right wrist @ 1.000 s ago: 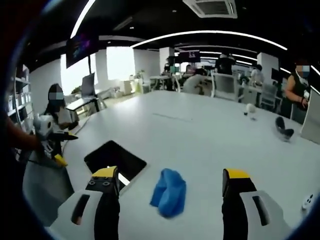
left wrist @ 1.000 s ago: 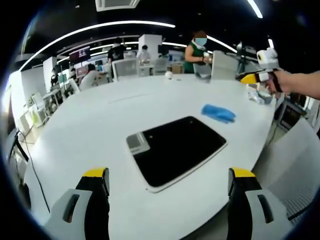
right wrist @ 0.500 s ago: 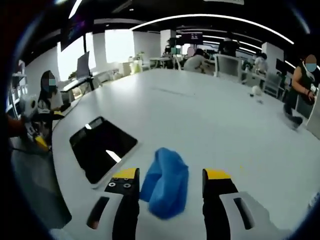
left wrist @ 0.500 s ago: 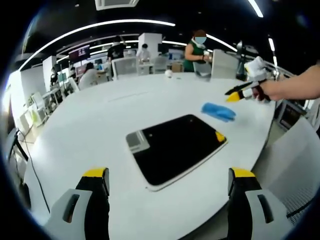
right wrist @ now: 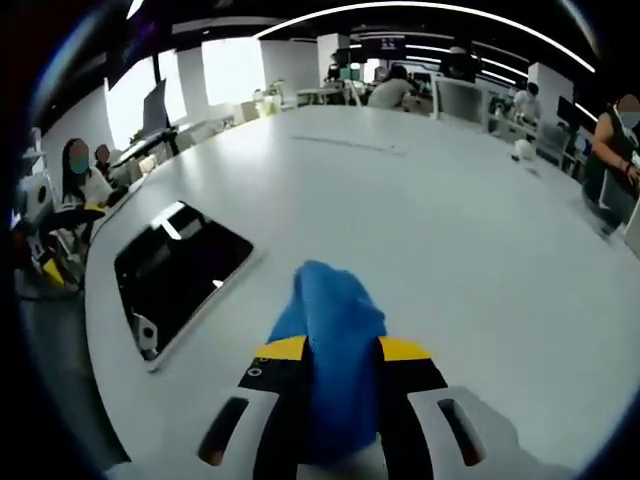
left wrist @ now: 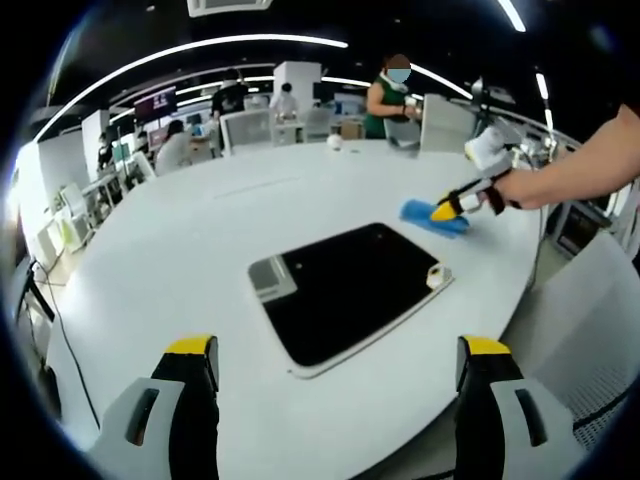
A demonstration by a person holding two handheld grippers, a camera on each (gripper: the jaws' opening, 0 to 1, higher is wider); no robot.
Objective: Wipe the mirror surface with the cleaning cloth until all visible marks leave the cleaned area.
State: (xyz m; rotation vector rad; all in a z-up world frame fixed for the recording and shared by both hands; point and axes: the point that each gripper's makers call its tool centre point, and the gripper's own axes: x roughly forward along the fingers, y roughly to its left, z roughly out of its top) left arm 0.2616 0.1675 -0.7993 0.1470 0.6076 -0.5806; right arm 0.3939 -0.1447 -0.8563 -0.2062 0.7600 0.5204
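In the right gripper view, the right gripper (right wrist: pixel 340 350) has its jaws pressed against the blue cloth (right wrist: pixel 330 330) on the white table (right wrist: pixel 420 230), beside the dark mirror (right wrist: pixel 180 270). In the left gripper view, the left gripper (left wrist: pixel 335 360) hovers with jaws wide apart and nothing between them. Beyond it the mirror (left wrist: pixel 345 285) lies flat, and farther off the right gripper (left wrist: pixel 447 208) meets the cloth (left wrist: pixel 425 217).

The room was bright overhead: curved ceiling light strips (left wrist: pixel 200 50) arced above me, and window daylight (right wrist: pixel 235 65) washed out the far wall. The white table (left wrist: pixel 150 260) glared softly, with faint shadows under its near edge. The mirror (left wrist: pixel 345 290) looked dark (small bright streaks on it). My fisheye bent everything at the edges, and my right view was blurred up close.
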